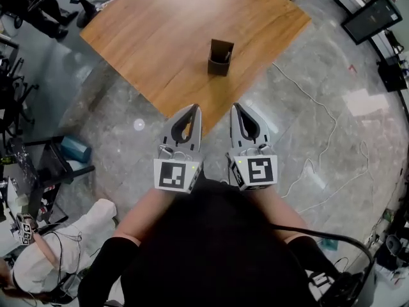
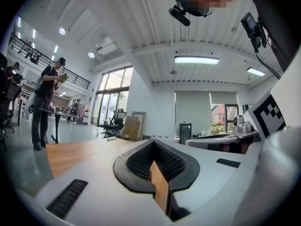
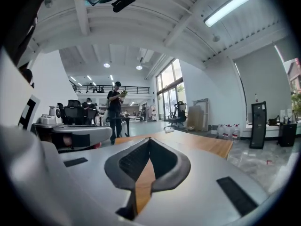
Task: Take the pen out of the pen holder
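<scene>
The left hand-held gripper (image 1: 193,109) and the right hand-held gripper (image 1: 236,107) are held side by side close to the person's body. Both forearms are drawn in and both noses point away toward the desk (image 1: 147,24). In its own view, the left hand-held gripper (image 2: 153,143) has its jaws pressed together at the tips with nothing between them. The right hand-held gripper (image 3: 149,141) is the same, tips meeting and empty. Both tips sit at the near corner of the desk, above the grey floor (image 1: 332,139). The pen holder (image 1: 220,57), a dark brown box, stands upright on the desk, well apart from both tips, farther off and roughly in line with the gap between them. Its contents are too small to make out.
</scene>
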`<action>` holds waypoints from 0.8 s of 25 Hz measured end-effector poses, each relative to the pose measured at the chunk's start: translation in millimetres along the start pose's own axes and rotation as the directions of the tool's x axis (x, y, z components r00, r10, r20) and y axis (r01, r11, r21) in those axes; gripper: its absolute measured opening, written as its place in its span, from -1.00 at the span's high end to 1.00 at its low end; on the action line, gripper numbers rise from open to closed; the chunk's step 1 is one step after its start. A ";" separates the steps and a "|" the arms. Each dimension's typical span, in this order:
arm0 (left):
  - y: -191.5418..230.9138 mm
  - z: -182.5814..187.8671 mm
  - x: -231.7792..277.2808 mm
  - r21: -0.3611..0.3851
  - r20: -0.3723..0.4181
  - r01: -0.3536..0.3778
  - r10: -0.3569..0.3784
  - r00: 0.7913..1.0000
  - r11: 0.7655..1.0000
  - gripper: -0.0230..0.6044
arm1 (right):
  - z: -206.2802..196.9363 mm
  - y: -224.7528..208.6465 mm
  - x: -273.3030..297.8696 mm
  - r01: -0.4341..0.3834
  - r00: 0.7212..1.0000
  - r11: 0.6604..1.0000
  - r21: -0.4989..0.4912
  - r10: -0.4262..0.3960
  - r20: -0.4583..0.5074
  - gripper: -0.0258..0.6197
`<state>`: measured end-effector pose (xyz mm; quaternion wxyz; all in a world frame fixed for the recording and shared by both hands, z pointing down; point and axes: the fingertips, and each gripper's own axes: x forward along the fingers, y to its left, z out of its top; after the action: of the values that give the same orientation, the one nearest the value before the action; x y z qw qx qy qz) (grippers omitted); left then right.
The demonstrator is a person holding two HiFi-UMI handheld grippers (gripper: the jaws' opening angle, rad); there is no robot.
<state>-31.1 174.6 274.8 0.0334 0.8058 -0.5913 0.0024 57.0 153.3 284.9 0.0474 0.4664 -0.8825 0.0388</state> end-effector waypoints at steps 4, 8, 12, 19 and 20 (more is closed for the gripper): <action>33.0 -2.7 52.8 0.007 -0.020 0.077 -0.077 0.997 0.997 0.91 | -1.6 -15.7 59.5 0.068 0.997 0.998 0.001 -0.068 -0.021 0.88; 52.9 -14.5 98.4 0.014 -0.056 0.150 -0.149 0.987 0.989 0.91 | -4.9 -32.7 102.5 0.129 0.991 0.992 0.004 -0.129 -0.039 0.88; 58.7 -36.5 136.1 -0.002 -0.104 0.185 -0.184 0.977 0.983 0.91 | -23.1 -58.4 133.2 0.169 0.982 0.985 0.013 -0.168 -0.083 0.88; 69.3 -85.2 196.8 -0.005 -0.184 0.186 -0.184 0.965 0.982 0.91 | -94.8 -111.8 192.9 0.204 0.950 0.977 0.067 -0.181 -0.255 0.88; 70.9 -91.8 202.5 -0.013 -0.199 0.184 -0.183 0.963 0.983 0.91 | -105.6 -116.7 201.3 0.205 0.944 0.975 0.081 -0.175 -0.281 0.87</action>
<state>-34.5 -34.2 378.8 0.0904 0.8529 -0.5078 0.0814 45.7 -65.3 416.7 0.1458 0.5416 -0.8150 0.1459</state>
